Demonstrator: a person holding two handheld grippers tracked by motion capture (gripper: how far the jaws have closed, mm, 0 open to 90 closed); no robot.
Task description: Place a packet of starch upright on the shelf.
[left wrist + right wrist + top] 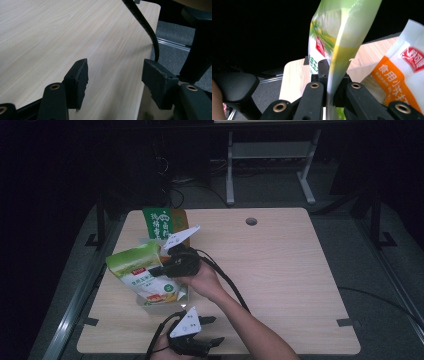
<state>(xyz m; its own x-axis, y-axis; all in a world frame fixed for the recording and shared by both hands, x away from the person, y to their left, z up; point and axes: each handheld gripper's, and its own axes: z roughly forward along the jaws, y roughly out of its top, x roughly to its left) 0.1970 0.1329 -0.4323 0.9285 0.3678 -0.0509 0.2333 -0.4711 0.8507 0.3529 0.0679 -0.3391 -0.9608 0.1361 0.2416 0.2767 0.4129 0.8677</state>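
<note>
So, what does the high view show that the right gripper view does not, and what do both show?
High view: the left claw near the table's front edge, open and holding nothing, a dark green bag standing behind, and the whole clear container under the bags.

Right gripper view: the claw's pads pinching the light green bag's edge up close, and an orange and white bag beside it.

Both: the right claw shut on the light green bag, and the wooden table.
</note>
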